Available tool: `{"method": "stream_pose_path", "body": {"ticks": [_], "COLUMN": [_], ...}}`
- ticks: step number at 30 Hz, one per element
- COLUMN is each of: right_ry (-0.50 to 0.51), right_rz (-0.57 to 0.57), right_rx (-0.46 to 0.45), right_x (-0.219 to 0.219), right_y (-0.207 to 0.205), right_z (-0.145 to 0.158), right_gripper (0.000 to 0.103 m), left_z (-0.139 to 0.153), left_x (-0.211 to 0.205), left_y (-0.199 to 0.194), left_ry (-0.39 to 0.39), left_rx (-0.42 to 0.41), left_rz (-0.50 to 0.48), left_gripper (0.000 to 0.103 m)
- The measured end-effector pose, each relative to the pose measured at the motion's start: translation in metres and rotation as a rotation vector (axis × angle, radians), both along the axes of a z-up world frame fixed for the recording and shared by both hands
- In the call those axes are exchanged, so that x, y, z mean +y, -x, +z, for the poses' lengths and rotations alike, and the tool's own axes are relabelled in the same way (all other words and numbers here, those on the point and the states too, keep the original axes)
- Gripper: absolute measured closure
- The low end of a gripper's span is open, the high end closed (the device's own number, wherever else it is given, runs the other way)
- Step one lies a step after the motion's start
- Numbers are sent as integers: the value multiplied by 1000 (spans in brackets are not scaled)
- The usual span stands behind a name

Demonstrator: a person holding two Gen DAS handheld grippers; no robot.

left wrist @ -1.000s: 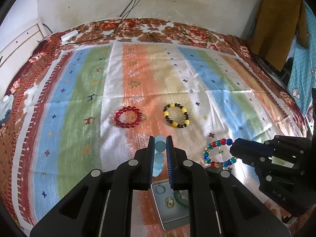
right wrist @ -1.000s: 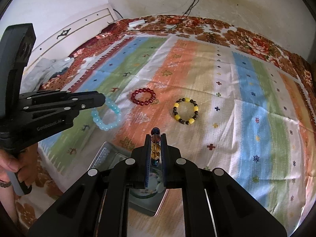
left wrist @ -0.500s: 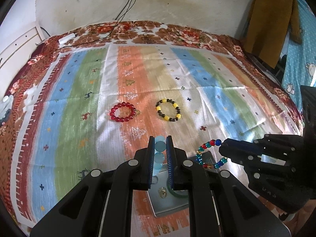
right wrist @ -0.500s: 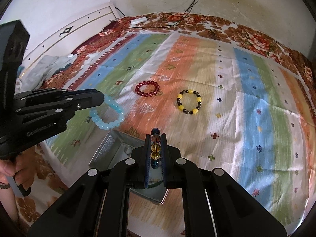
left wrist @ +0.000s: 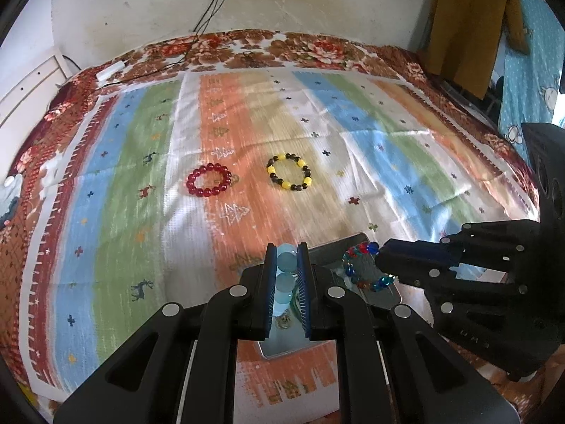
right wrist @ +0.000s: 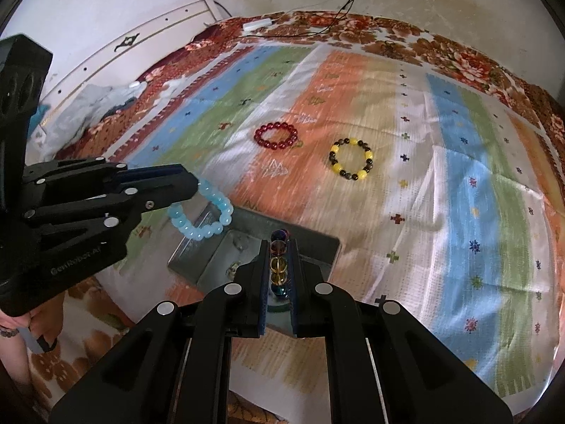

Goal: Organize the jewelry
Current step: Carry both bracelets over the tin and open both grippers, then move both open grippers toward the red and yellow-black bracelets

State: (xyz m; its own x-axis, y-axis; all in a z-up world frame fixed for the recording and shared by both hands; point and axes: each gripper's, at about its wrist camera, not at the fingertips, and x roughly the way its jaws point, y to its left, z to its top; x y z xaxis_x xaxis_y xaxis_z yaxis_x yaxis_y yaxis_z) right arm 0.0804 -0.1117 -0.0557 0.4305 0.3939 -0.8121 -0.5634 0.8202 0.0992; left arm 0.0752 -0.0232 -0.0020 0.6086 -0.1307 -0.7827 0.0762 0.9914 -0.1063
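Note:
My left gripper (left wrist: 286, 259) (right wrist: 192, 187) is shut on a light-blue bead bracelet (right wrist: 201, 217) (left wrist: 284, 275), which hangs above the left edge of a grey metal tin (right wrist: 310, 243) (left wrist: 383, 298). My right gripper (right wrist: 279, 243) (left wrist: 379, 258) is shut on a multicoloured bead bracelet (left wrist: 363, 266) (right wrist: 278, 265) over the same tin. Small trinkets lie in the tin's bottom. On the striped cloth farther out lie a red bead bracelet (left wrist: 209, 185) (right wrist: 276, 135) and a yellow-and-black bead bracelet (left wrist: 289, 176) (right wrist: 351, 159).
The striped cloth (left wrist: 141, 194) covers a bed with a floral blanket (left wrist: 282, 46) along the far edge. Cables and a white power strip (left wrist: 110, 70) lie at the back left. Clothes hang at the right wall (left wrist: 469, 17). A hand (right wrist: 14, 328) shows at the lower left.
Both grippers, each with its bracelet, have drawn back toward me and now hang over the metal tin. The red and the yellow-and-black bracelets lie where they were.

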Motion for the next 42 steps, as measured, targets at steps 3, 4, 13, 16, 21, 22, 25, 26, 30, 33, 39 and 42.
{"method": "stream_pose_path", "body": {"ticks": [3,4,13,16,21,22,25,26,30,33,39,42], "right_ry": [0,4,23,22,9,10,11,7,-24,-47,-38,-31], "right_rz": [11,11,-47,-69,-93,-97,-103,-108,-121,-147,-192,-220], "right_rx": [11,15,-14,-32,-43,-50,-57,-59,-54,-50,-90,-100], "right_x": [2,2,-5,-8,-11,-12,-11,-12,-15,-18,-19,-21], "right_y": [0,0,-7,-12,-19,-20,-26,-29,-39,-47,-61,-69], "right_z": [-2,-4,-4,-2,-1,-1,-2,-2,-1,-1,0,-2], "right_gripper": [93,90,59,57,51,50,44,42,36,36,36,36], "left_z": [-4,-6,-7,-7,-9,-10,-10,-10,-10,-11,-15,-15], "left_x": [1,3,30,39,50,51,52,52,55,62,62,61], "left_y": [-3,-4,-11,-14,-20,-22,-24,-25,-29,-41,-55,-60], "left_ry": [4,3,-50,-84,-101,-105,-114,-113,-101,-76,-119,-128], "left_rx": [19,26,11,9,19,21,21,19,7,11,-1,-12], "left_rz": [7,20,130,168,209,215,224,226,242,259,267,267], "left_gripper": [88,75,57,51,40,37,28,27,18,18,18,17]}}
